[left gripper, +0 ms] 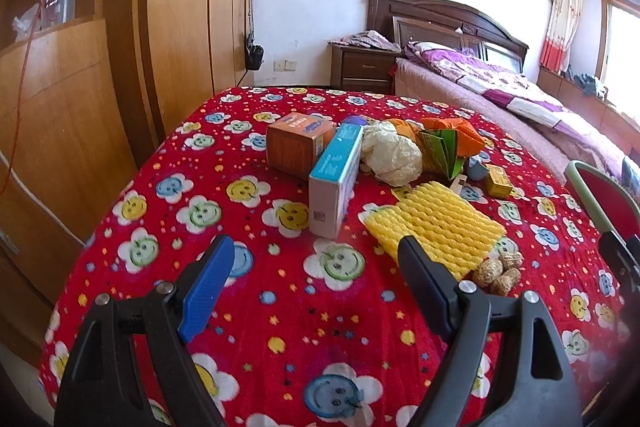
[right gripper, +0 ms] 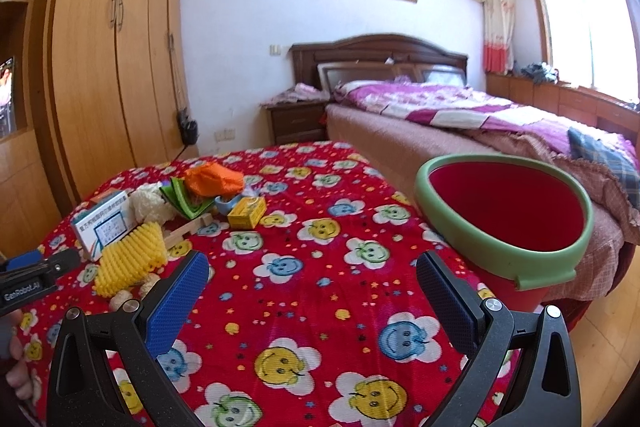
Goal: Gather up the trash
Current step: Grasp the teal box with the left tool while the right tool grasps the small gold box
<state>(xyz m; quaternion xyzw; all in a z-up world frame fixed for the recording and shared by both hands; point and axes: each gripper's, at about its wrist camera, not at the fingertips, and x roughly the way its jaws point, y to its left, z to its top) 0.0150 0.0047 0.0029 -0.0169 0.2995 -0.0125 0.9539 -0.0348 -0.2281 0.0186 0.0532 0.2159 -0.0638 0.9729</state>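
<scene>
Trash lies on a round table with a red flowered cloth point(left gripper: 280, 287): an orange box point(left gripper: 298, 145), a white and blue box point(left gripper: 336, 179), a crumpled white bag point(left gripper: 390, 155), orange and green wrappers point(left gripper: 444, 141), a small yellow box point(right gripper: 247, 213), a yellow foam net point(left gripper: 436, 227) and peanut shells point(left gripper: 498, 269). A red bucket with a green rim point(right gripper: 504, 215) stands at the table's right edge. My left gripper point(left gripper: 316, 263) hangs open above the cloth, short of the white and blue box. My right gripper point(right gripper: 314, 277) is open over bare cloth, left of the bucket.
Wooden wardrobes point(right gripper: 108, 47) stand to the left. Beyond the table are a bed with a purple quilt point(right gripper: 460, 111) and a dark nightstand point(right gripper: 296, 121). A hand point(right gripper: 16, 367) holding the left gripper shows at the left edge of the right wrist view.
</scene>
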